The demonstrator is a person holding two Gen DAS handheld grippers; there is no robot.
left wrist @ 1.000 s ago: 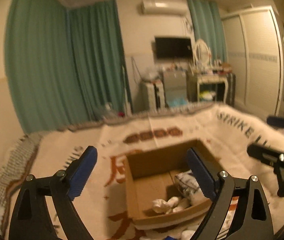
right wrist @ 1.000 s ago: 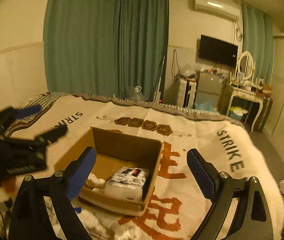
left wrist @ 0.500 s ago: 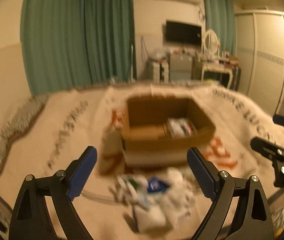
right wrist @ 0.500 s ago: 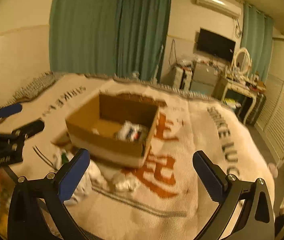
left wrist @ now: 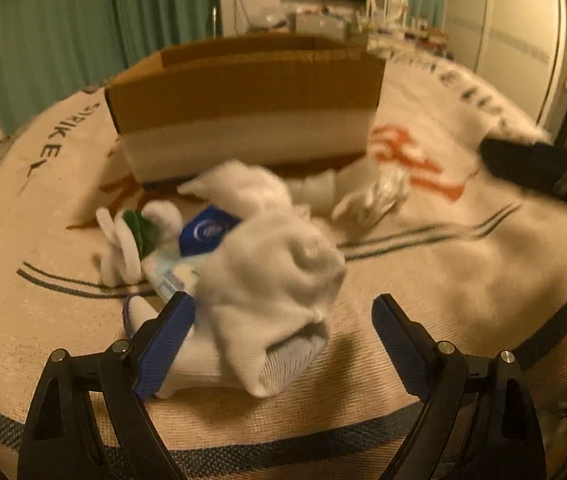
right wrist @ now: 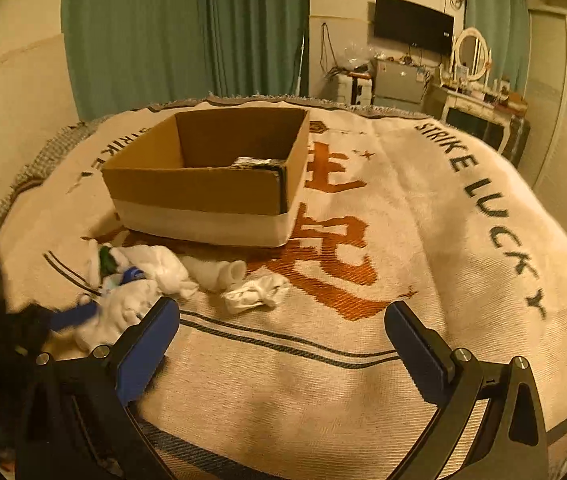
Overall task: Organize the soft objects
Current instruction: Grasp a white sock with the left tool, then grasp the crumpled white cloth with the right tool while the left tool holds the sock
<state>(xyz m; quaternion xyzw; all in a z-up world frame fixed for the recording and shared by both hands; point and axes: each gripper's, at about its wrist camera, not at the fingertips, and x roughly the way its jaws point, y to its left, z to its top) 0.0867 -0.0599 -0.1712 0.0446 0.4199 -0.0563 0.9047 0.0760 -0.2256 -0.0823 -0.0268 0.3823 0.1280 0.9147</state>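
A cardboard box (left wrist: 243,112) stands on the blanket-covered bed; it also shows in the right wrist view (right wrist: 207,184) with a wrapped pack (right wrist: 259,163) inside. A pile of soft white items lies in front of it: a big white sock bundle (left wrist: 275,280), a blue packet (left wrist: 207,232), a crumpled white piece (left wrist: 371,200). My left gripper (left wrist: 283,328) is open, low over the pile, jaws either side of the bundle. My right gripper (right wrist: 281,344) is open and empty above bare blanket, right of the pile (right wrist: 139,280).
The cream blanket (right wrist: 403,280) with orange characters and "STRIKE LUCKY" lettering covers the bed. Green curtains (right wrist: 187,28), a TV (right wrist: 413,24), a dressing table (right wrist: 479,100) and wardrobe stand beyond. The right gripper's body shows at the right edge of the left view (left wrist: 543,172).
Both grippers dropped and pulled back from above the box to the near side. The left one now sits low at the sock pile. Both stay open.
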